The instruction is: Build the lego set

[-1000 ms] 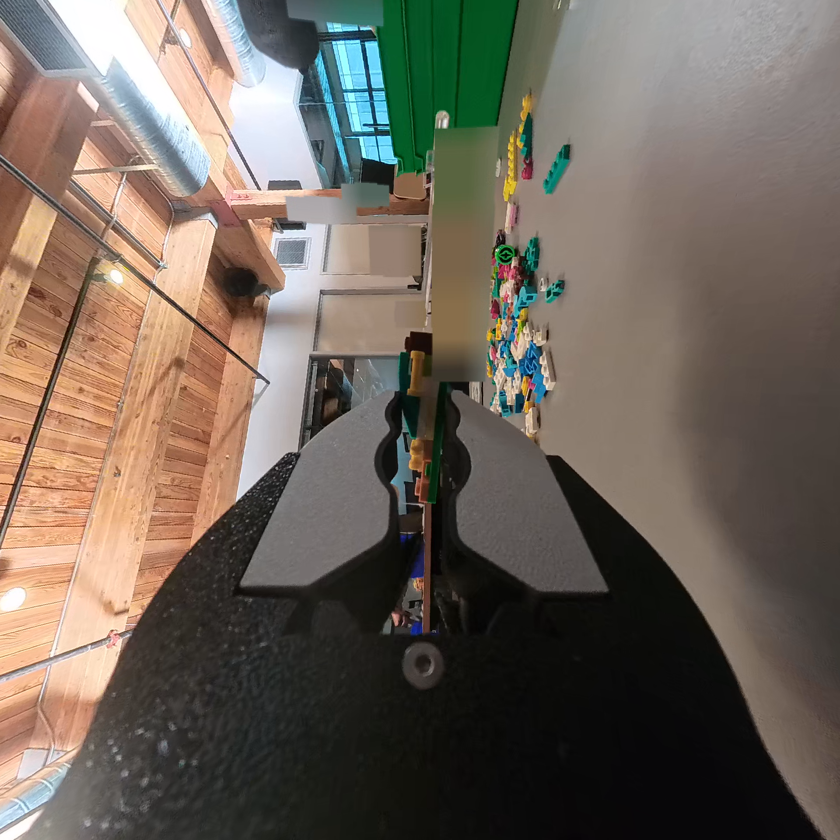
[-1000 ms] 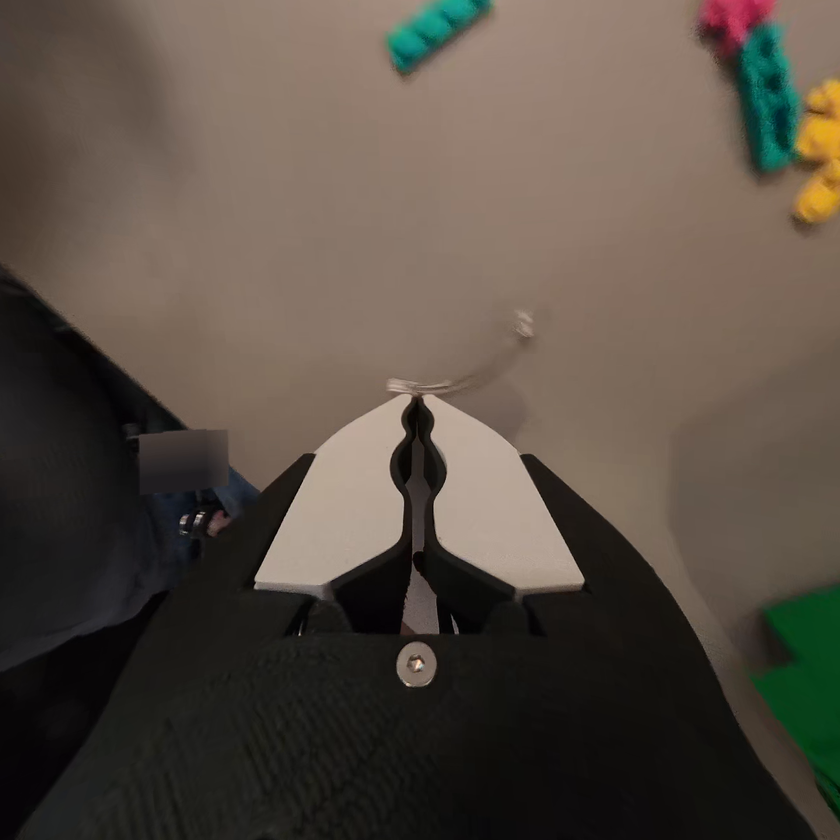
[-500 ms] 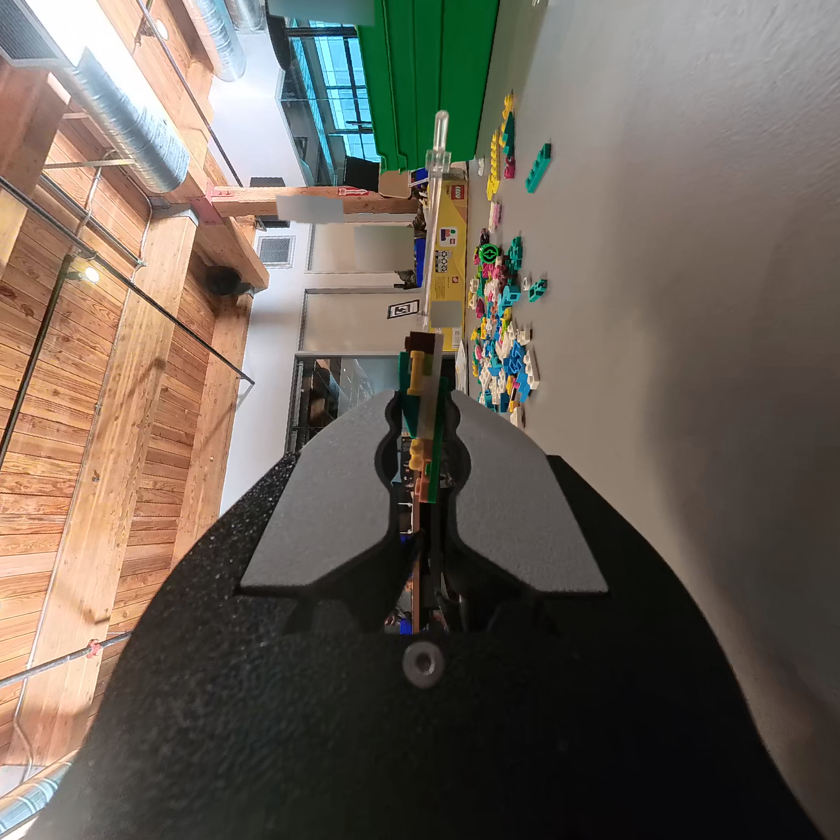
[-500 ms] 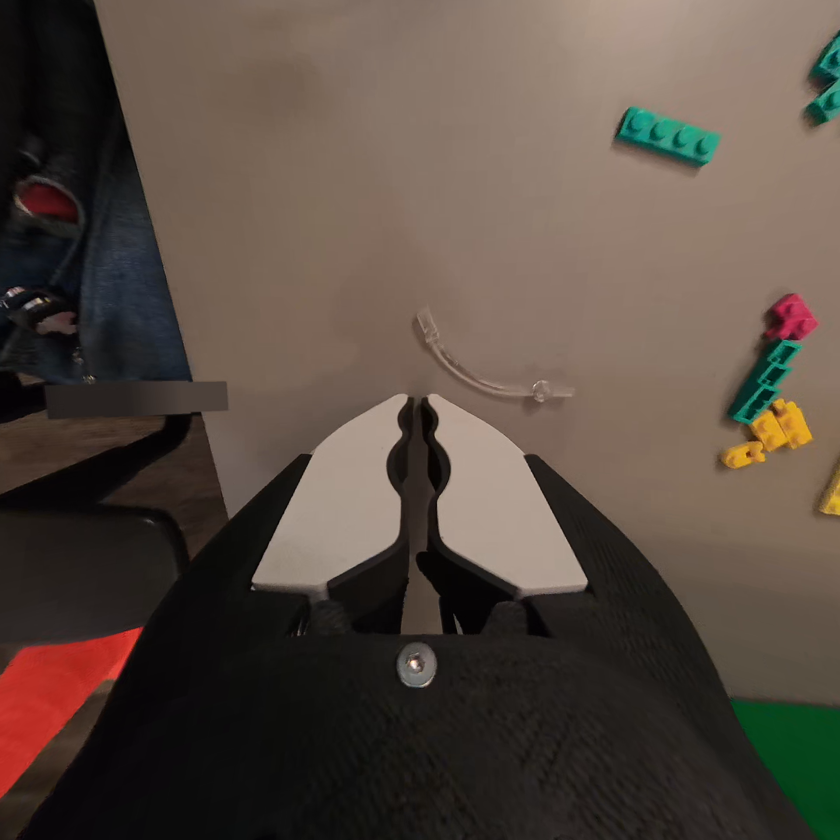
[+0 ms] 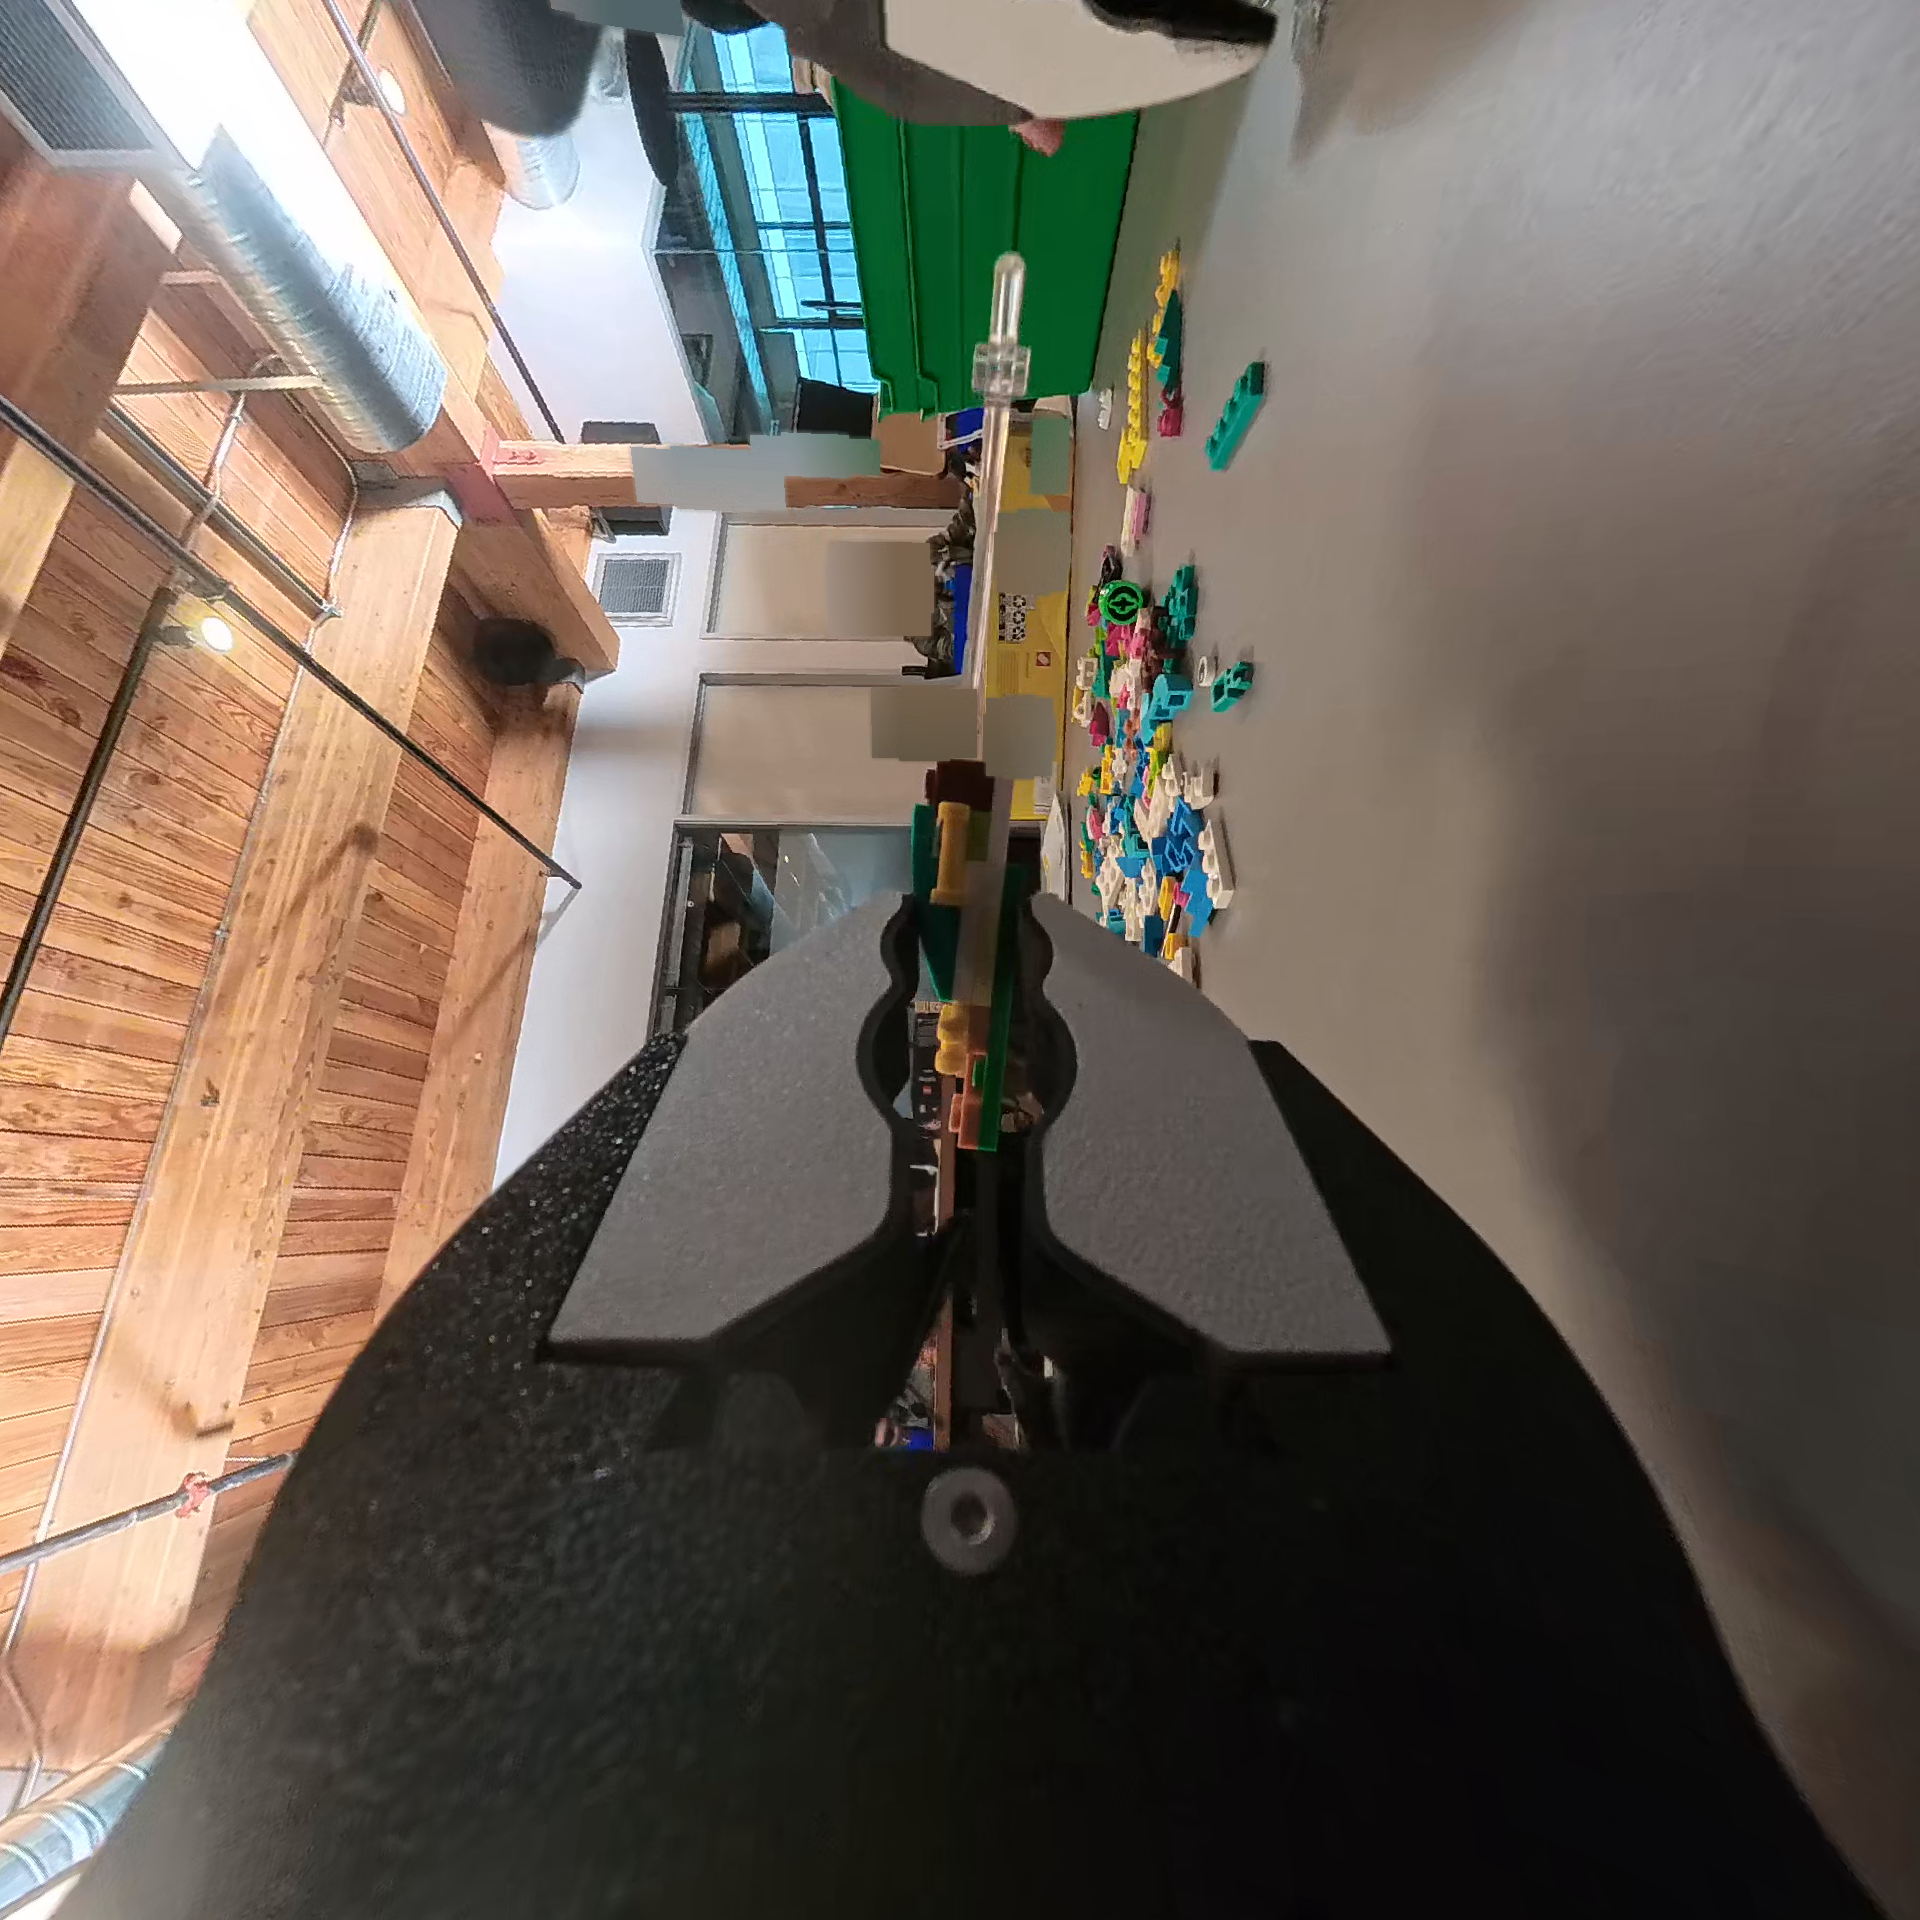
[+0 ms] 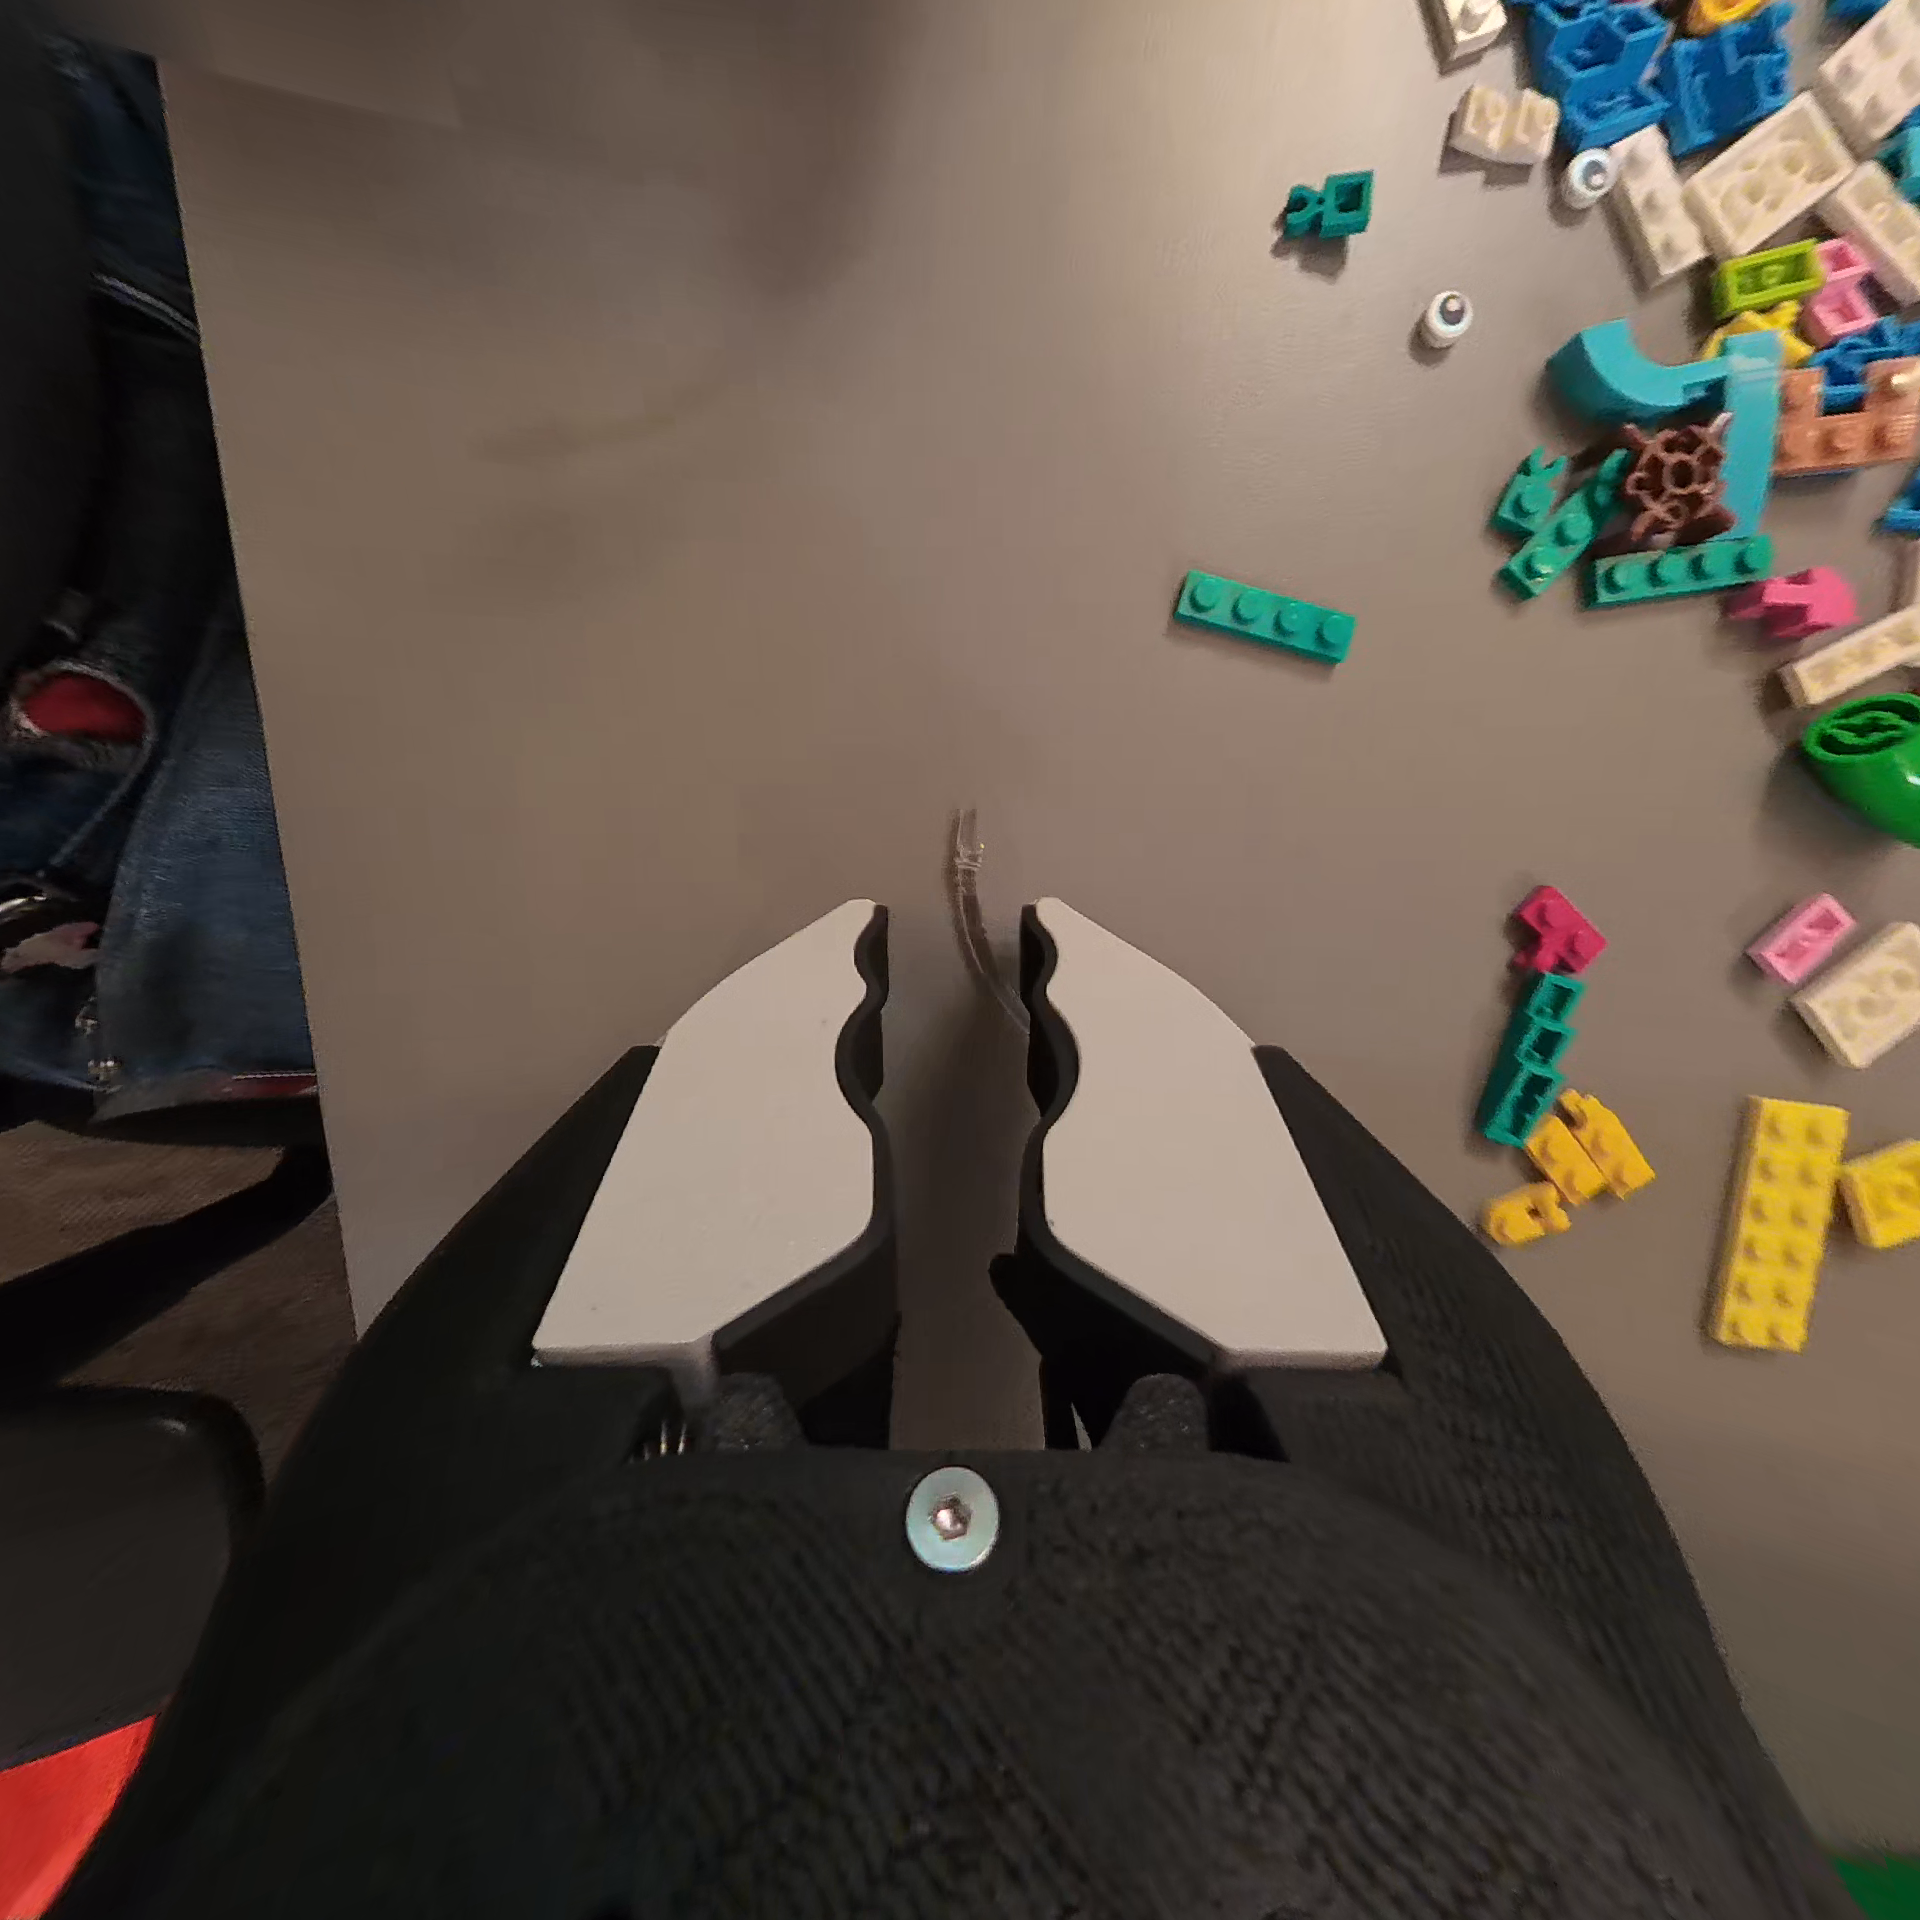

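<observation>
Loose bricks crowd the right side of the grey table (image 6: 727, 520) in the right wrist view: a teal four-stud plate (image 6: 1264, 617) lies alone nearest the centre, a yellow plate (image 6: 1775, 1222) sits lower right, and a dense pile of white, blue and pink pieces (image 6: 1756, 156) fills the upper right corner. The right gripper (image 6: 954, 920) hangs over bare table with its jaws apart and nothing between them; a clear curved piece (image 6: 971, 904) lies flat on the table just ahead, its long axis running roughly along the fingers, its lower end passing close beside the right-hand finger. The table's left edge runs close by, with a person's denim-clad leg (image 6: 156, 779) beyond it. The left gripper (image 5: 968, 914) is clamped on a flat multicoloured lego build (image 5: 961, 883), held on edge, from which a clear rod (image 5: 1000, 343) projects forward along the fingers. Open table lies left of the scattered bricks.
</observation>
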